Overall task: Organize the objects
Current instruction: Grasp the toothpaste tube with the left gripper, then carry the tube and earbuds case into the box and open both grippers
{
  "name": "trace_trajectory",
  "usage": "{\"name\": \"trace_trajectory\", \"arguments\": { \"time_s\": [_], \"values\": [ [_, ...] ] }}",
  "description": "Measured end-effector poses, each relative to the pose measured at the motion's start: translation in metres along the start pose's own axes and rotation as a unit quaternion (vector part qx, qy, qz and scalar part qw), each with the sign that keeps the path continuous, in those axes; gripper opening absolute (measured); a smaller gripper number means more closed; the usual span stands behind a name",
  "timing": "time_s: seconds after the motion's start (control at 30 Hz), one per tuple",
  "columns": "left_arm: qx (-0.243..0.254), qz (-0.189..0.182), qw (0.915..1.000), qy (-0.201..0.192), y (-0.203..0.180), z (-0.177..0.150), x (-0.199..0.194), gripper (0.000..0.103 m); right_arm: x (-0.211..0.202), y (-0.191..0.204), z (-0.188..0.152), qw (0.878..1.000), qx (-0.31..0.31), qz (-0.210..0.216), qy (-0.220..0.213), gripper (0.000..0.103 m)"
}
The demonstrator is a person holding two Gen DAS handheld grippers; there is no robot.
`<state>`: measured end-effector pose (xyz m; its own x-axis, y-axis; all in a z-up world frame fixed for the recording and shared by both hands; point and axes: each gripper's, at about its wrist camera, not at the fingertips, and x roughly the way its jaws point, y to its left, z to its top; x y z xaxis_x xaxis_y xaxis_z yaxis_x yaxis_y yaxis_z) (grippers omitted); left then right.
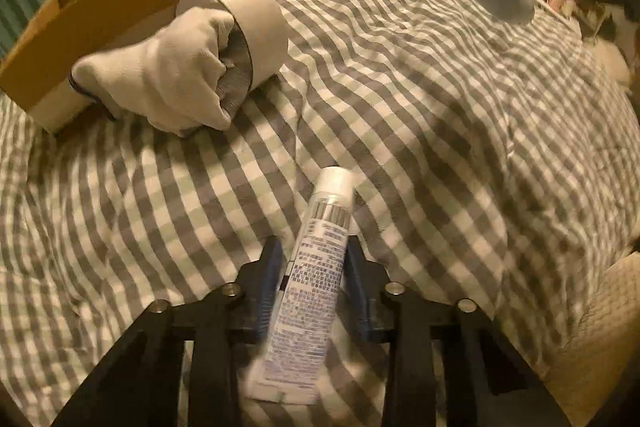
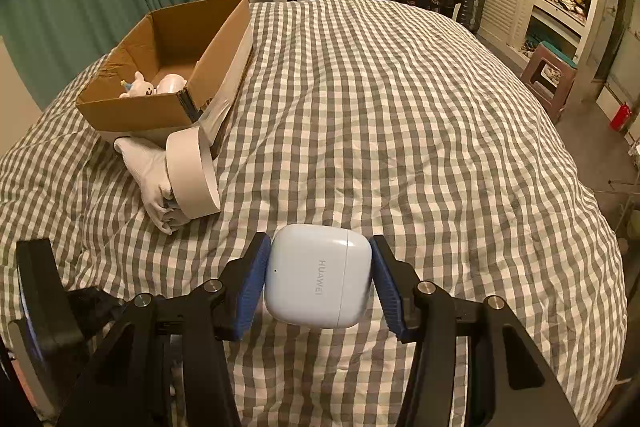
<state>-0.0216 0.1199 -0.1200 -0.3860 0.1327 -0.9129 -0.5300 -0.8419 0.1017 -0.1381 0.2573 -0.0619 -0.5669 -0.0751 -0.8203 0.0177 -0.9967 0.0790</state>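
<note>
Tube point(image 1: 316, 267) lies on bed point(image 1: 440, 131) between left gripper point(image 1: 314, 291) fingers, pads closed against its sides, cap end pointing away. Earbud case point(image 2: 318, 277) clamped in right gripper point(image 2: 318, 283), held above bed. Cardboard box point(image 2: 176, 67) far left, toys inside; tape roll point(image 2: 192, 175) and glove point(image 2: 150, 175) beside it. Advice: lift tube level, grip firm mid-body, carry both over box rim, clear tape roll, release low.

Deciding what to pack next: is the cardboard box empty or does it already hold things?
Not empty. The open cardboard box holds a small white plush toy and another white object at its near end.
</note>
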Motion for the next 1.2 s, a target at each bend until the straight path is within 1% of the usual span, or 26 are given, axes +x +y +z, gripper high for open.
{"name": "trace_trajectory", "arguments": {
  "time_s": [0.07, 0.3, 0.37, 0.47, 0.57, 0.63, 0.7, 0.83, 1.0, 1.2],
  "values": [
    [-0.006, 0.0, 1.0, -0.003, 0.003, 0.002, -0.003, 0.025, -0.001, -0.001, 0.0, 1.0, 0.001, 0.0, -0.002, 0.051],
    [-0.032, 0.023, 0.999, -0.022, 0.025, 0.006, -0.025, 0.024, -0.004, -0.002, 0.001, 1.0, 0.002, 0.005, -0.004, 0.051],
    [-0.042, 0.025, 0.9985, -0.025, 0.032, 0.008, -0.032, 0.024, -0.007, -0.001, 0.002, 1.0, 0.004, 0.014, -0.008, 0.051],
    [-0.06, 0.023, 0.9975, -0.029, 0.042, 0.013, -0.042, 0.024, -0.012, 0.004, 0.003, 1.0, -0.002, 0.016, -0.015, 0.051],
    [-0.078, 0.03, 0.9958, -0.037, 0.054, 0.016, -0.057, 0.024, -0.019, 0.011, 0.005, 1.0, -0.008, 0.018, -0.024, 0.05],
    [-0.09, 0.025, 0.9947, -0.043, 0.062, 0.019, -0.065, 0.024, -0.025, 0.019, 0.007, 0.999, -0.019, 0.017, -0.03, 0.05],
    [-0.107, 0.008, 0.9922, -0.063, 0.072, 0.019, -0.078, 0.024, -0.031, 0.028, 0.008, 0.999, -0.029, 0.018, -0.036, 0.05],
    [-0.115, 0.022, 0.9893, -0.088, 0.089, 0.03, -0.097, 0.024, -0.041, 0.048, 0.011, 0.997, -0.054, 0.022, -0.043, 0.05],
    [-0.132, 0.034, 0.9853, -0.103, 0.112, 0.038, -0.113, 0.024, -0.051, 0.075, 0.02, 0.995, -0.083, 0.024, -0.048, 0.05],
    [-0.156, 0.052, 0.9783, -0.126, 0.145, 0.053, -0.131, 0.024, -0.067, 0.104, 0.034, 0.992, -0.112, 0.027, -0.06, 0.05]
  ]
}}
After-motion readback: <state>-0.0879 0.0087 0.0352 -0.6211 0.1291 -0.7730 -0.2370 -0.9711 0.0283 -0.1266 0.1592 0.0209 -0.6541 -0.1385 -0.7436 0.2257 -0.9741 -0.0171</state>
